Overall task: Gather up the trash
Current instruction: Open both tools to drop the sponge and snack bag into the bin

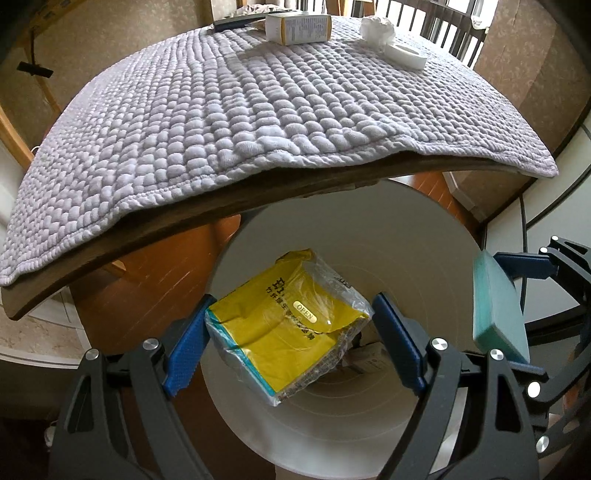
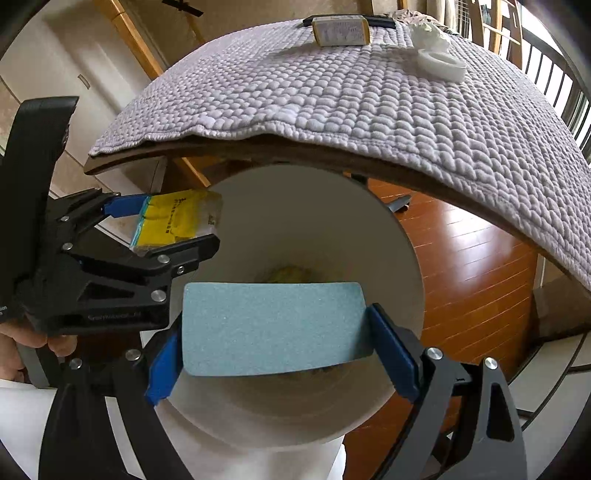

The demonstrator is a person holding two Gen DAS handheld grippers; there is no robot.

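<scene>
My left gripper [image 1: 291,338] is shut on a yellow tissue packet [image 1: 280,332] and holds it over the mouth of a white round bin [image 1: 406,258]. The packet also shows in the right wrist view [image 2: 177,218], above the bin's left rim. My right gripper [image 2: 273,343] is shut on a flat teal sponge block [image 2: 273,325], held over the same bin [image 2: 314,229]; the block shows at the right in the left wrist view [image 1: 495,306]. Something yellowish lies at the bin's bottom, mostly hidden.
A table with a grey quilted cloth [image 1: 221,122] stands just behind the bin. On its far side are a white and yellow box [image 1: 299,27], a crumpled tissue [image 1: 376,27], a white tape roll [image 1: 404,55] and a dark remote [image 1: 232,22]. The floor is wood [image 2: 461,266].
</scene>
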